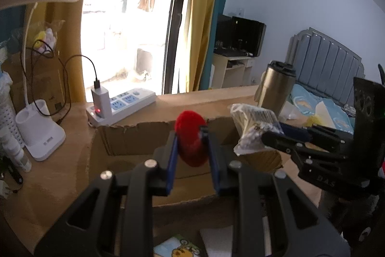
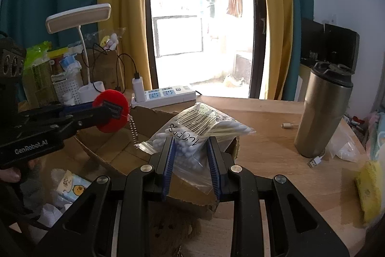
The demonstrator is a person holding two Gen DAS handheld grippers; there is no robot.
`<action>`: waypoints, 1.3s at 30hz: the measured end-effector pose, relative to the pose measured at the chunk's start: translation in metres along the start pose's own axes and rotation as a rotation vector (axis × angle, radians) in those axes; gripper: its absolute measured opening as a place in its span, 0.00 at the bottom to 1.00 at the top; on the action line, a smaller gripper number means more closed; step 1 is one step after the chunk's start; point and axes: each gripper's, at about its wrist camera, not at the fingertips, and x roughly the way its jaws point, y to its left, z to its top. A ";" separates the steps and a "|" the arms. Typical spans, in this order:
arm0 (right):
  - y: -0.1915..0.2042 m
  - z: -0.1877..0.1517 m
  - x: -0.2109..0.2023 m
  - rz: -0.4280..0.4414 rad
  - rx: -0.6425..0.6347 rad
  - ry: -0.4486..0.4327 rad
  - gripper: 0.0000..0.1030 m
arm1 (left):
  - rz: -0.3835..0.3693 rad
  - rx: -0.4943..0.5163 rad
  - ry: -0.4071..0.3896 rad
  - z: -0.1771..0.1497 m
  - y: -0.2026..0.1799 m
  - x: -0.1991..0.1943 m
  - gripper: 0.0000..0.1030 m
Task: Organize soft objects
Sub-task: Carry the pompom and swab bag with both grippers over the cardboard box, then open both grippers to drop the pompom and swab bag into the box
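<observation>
Hanging over the open brown cardboard box (image 1: 144,136), a round red plush pompom (image 1: 191,139) sits pinched between the blue-lined jaws of the left gripper (image 1: 192,151), its beaded metal chain (image 2: 133,131) dangling toward the box interior. Just beside it, the right gripper (image 2: 192,158) has its jaws clamped on a clear zip-lock plastic bag of white cotton swabs (image 2: 192,134), which is held over the box's right-hand edge with its far end sagging toward the wooden desk (image 2: 264,136).

Both items look ready to go into the box, so the step in hand appears to be the drop. To do it well, each gripper should be lowered until its load is inside the torn walls before the jaws part; the pompom is light and could roll, and its chain could catch on the ragged rim. The bag is wide and floppy, so it would be better shifted toward the box centre first, otherwise it may drape over the edge and slide out. Releasing one at a time keeps the grippers from knocking each other.

Farther out stand a white power strip (image 2: 168,95) behind the box, a white desk lamp (image 2: 79,16) on the left, and a tall steel tumbler with a black lid (image 2: 322,112) on the right.
</observation>
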 end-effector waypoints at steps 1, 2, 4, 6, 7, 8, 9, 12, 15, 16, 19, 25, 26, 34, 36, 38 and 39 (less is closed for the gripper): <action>0.000 -0.001 0.002 0.002 0.001 0.005 0.28 | 0.000 -0.002 0.007 0.000 0.001 0.003 0.25; -0.001 -0.001 0.004 0.003 0.002 0.010 0.28 | 0.000 -0.004 0.013 -0.001 0.001 0.006 0.25; -0.003 -0.002 0.008 0.005 0.006 0.020 0.28 | 0.002 -0.008 0.026 -0.002 0.001 0.011 0.25; -0.004 -0.002 0.011 0.006 0.010 0.029 0.28 | 0.005 -0.014 0.044 -0.003 0.001 0.017 0.25; -0.005 -0.003 0.012 0.005 0.010 0.033 0.28 | 0.006 -0.019 0.052 -0.005 0.001 0.019 0.26; -0.006 -0.003 0.014 0.004 0.011 0.039 0.28 | 0.007 -0.022 0.062 -0.005 0.002 0.023 0.26; -0.005 -0.004 0.015 0.005 0.013 0.045 0.28 | 0.008 -0.023 0.069 -0.005 0.001 0.025 0.26; -0.007 -0.006 0.018 0.011 0.017 0.060 0.28 | 0.010 -0.026 0.102 -0.008 0.001 0.030 0.27; -0.005 -0.008 0.017 0.025 0.014 0.068 0.28 | 0.006 -0.043 0.129 -0.008 0.002 0.034 0.29; -0.005 -0.008 0.017 0.027 0.013 0.069 0.29 | 0.004 -0.048 0.130 -0.008 0.003 0.034 0.29; -0.004 -0.008 0.016 0.023 0.018 0.071 0.29 | -0.002 -0.053 0.123 -0.006 0.004 0.029 0.32; -0.003 -0.007 0.008 0.003 0.027 0.067 0.33 | -0.015 -0.062 0.081 -0.002 0.003 0.012 0.59; -0.002 -0.007 0.005 0.002 0.025 0.063 0.33 | -0.012 -0.061 0.077 -0.002 0.003 0.009 0.59; 0.010 -0.005 -0.014 -0.006 0.013 0.037 0.40 | 0.000 -0.059 0.022 -0.001 0.004 -0.022 0.59; 0.015 -0.006 -0.020 -0.004 0.009 0.029 0.42 | 0.001 -0.060 0.008 -0.002 0.004 -0.031 0.59; 0.019 -0.007 -0.025 -0.005 0.003 0.025 0.44 | 0.002 -0.061 -0.003 -0.003 0.004 -0.040 0.59; 0.021 -0.007 -0.027 -0.006 0.002 0.023 0.45 | 0.004 -0.061 -0.011 -0.003 0.004 -0.045 0.59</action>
